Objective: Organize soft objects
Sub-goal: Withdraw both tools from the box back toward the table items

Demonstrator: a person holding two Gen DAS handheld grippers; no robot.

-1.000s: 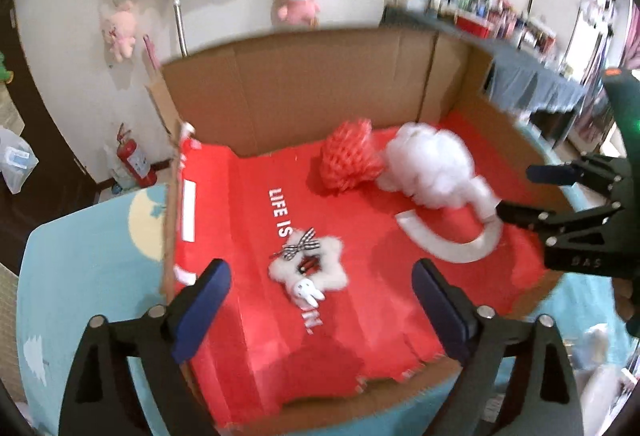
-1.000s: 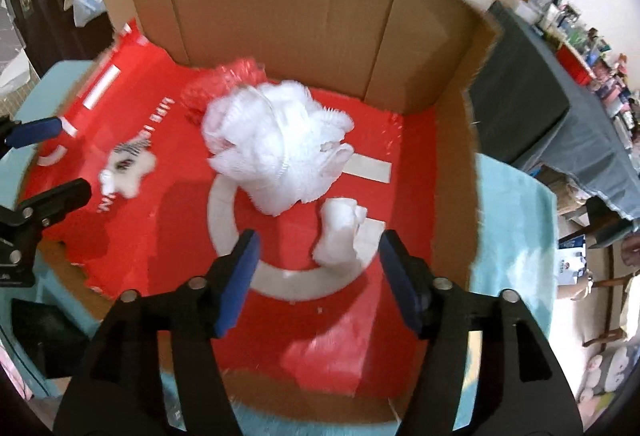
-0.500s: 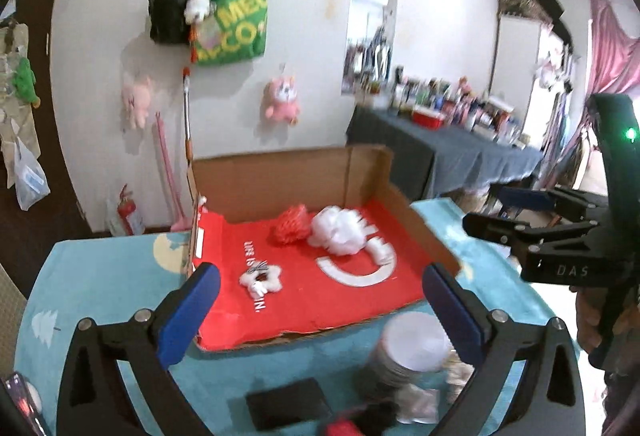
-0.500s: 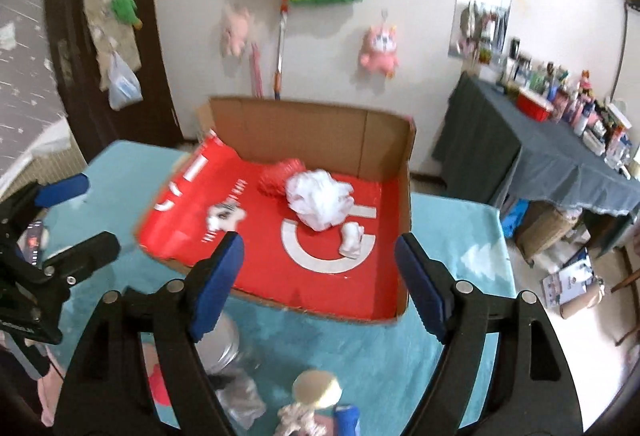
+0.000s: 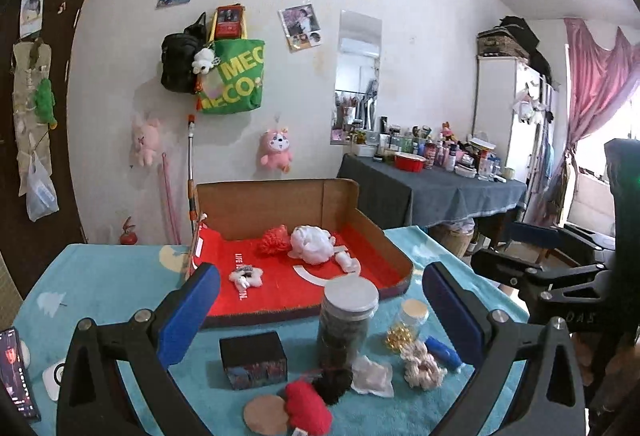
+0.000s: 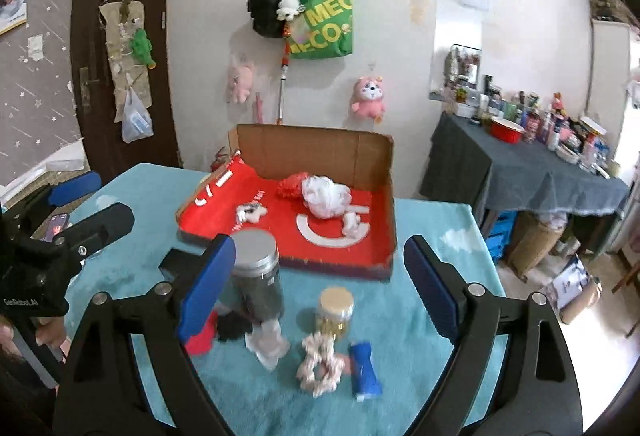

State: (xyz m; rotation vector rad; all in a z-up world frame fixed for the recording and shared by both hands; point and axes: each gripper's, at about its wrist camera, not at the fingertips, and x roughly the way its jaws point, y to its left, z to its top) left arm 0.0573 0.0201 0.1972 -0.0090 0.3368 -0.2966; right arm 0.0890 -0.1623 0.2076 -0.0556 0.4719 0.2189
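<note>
The cardboard box (image 5: 384, 236) with a red lining holds a red mesh puff (image 5: 274, 240), a white puff (image 5: 312, 244), a small white plush (image 5: 346, 260) and a star-shaped plush (image 5: 246, 276). On the teal table in front of it lie a red soft lump (image 5: 308, 408), a black fuzzy piece (image 5: 332, 382), a white cloth (image 5: 372, 376) and a cream rope knot (image 5: 422, 368). My left gripper (image 5: 318, 288) hangs open above them, holding nothing. My right gripper (image 6: 320, 252) is opening its jaws, with nothing between them, over the rope knot (image 6: 318, 364).
A tall silver-lidded jar (image 5: 346, 320), a small jar (image 5: 412, 316), a black box (image 5: 252, 356), a blue tube (image 5: 442, 354) and a tan disc (image 5: 266, 414) stand among the soft things. A phone (image 5: 16, 372) lies at the table's left edge.
Both grippers have drawn back and up from inside the box, so the table's front objects now show. The right jaws have spread wider.
</note>
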